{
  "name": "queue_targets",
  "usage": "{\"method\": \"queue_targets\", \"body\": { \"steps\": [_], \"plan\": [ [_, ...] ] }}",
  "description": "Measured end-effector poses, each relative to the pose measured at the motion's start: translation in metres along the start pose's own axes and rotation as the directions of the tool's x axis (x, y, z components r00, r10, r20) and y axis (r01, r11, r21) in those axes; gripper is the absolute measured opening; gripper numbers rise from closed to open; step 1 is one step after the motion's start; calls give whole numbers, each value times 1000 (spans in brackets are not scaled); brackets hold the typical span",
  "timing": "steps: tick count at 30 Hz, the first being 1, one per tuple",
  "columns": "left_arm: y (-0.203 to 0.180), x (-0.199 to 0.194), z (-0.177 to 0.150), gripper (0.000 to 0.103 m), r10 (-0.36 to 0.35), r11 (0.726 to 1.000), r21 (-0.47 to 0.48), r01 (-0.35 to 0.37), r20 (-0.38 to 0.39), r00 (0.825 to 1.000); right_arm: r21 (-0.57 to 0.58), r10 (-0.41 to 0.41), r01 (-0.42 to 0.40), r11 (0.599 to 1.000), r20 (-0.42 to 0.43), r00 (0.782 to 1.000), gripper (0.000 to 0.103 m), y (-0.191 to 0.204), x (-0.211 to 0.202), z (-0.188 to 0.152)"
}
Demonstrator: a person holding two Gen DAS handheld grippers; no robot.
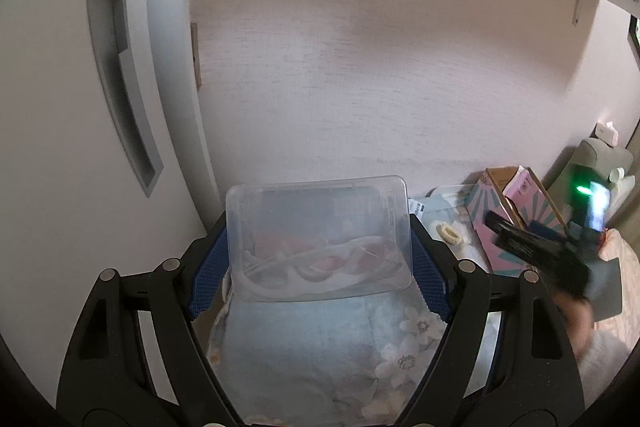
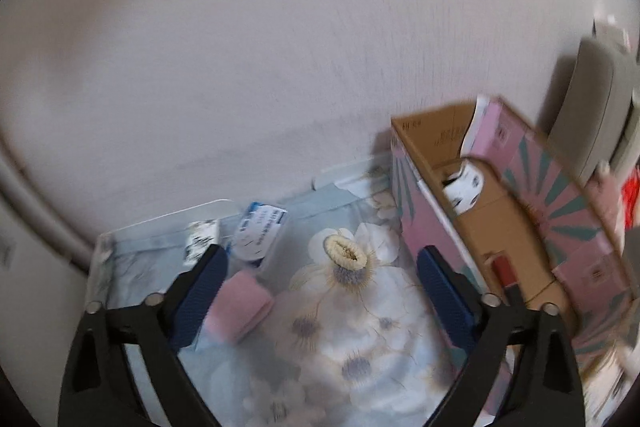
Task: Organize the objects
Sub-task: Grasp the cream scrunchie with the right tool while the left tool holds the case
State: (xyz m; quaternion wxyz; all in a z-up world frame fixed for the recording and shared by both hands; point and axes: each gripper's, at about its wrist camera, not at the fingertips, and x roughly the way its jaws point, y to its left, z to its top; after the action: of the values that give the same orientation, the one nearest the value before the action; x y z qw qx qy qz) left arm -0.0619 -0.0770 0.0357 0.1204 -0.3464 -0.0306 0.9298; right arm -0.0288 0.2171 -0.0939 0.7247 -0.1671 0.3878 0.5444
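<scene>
My left gripper (image 1: 318, 259) is shut on a clear plastic box (image 1: 318, 227), held above the floral bedding (image 1: 320, 347); white and pink items lie inside it. My right gripper (image 2: 320, 287) is open and empty over the bedding (image 2: 360, 347). A cream scrunchie (image 2: 346, 251) lies between its fingers, farther ahead, and also shows in the left wrist view (image 1: 449, 233). A pink roll (image 2: 240, 309) lies by the right gripper's left finger. A clear lid with labels (image 2: 256, 231) lies flat behind it. The right gripper shows blurred in the left wrist view (image 1: 532, 239).
A pink patterned cardboard box (image 2: 500, 219) stands open at the right with a white item and a red stick inside; it also shows in the left wrist view (image 1: 508, 203). A wall (image 1: 360, 47) is behind. A door with a recessed handle (image 1: 120, 83) is at the left.
</scene>
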Motion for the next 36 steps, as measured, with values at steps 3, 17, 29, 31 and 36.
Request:
{"method": "queue_targets", "body": {
  "steps": [3,17,29,31,36],
  "plan": [
    [4,2,-7,79,-8,1000,9,8,0,1000,48,-44,46,998,-45,998,73,0,45,1],
    [25,28,-28,79,2,1000,27,0,-50,999,44,-196,203,978,-137,971,43,-11,131,-24],
    [23,36,-24,79,7,999,49,-5,-57,998,-66,-60,57,996,-53,997,23,-25,88,-29],
    [21,36,-23,79,2,999,52,1,-61,998,-103,2,-5,995,-30,1000,23,-23,62,-24],
    [15,34,-13,79,-15,998,60,18,-48,999,-260,182,-176,949,1,983,23,-11,-13,-13]
  ]
}}
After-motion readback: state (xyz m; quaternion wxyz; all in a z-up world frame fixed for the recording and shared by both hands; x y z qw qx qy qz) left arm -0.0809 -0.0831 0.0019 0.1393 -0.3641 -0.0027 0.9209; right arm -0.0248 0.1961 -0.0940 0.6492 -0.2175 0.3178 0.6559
